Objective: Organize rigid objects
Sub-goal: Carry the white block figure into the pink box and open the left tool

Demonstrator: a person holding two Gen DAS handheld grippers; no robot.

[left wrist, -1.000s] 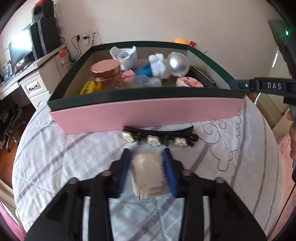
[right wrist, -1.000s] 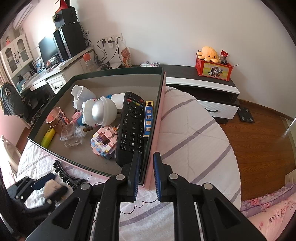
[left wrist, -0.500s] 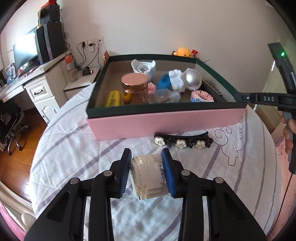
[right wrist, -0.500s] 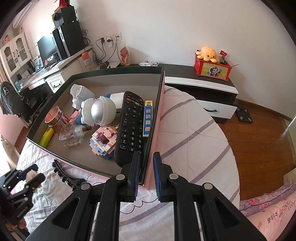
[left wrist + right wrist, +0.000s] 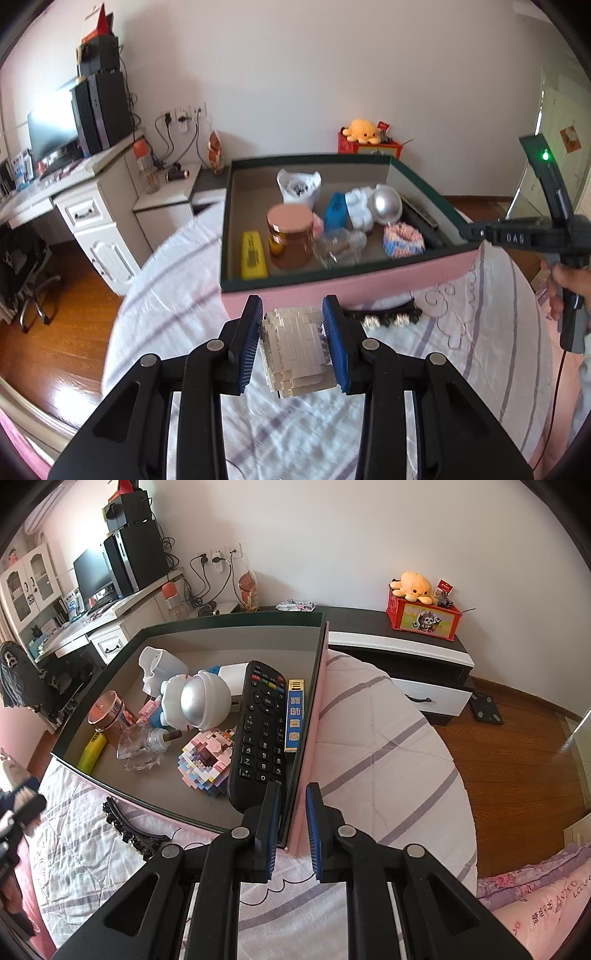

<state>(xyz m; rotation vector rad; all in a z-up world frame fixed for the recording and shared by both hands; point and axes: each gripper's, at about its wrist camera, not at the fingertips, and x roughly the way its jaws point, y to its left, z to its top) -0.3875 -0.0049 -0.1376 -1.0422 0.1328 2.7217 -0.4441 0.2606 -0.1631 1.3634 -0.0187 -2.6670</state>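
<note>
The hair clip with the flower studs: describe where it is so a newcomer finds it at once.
Start at the big pink-sided box on the striped bed cover. Just outside its near wall, on the cover, lies the hair clip. It is the only long black curved piece there, set with pale flower studs, and the only loose thing outside the box.

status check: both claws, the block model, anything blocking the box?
Left claw shut on white block model, clear of the bed. Right claw clamps box wall. Hair clip lies before the box, low.
</note>
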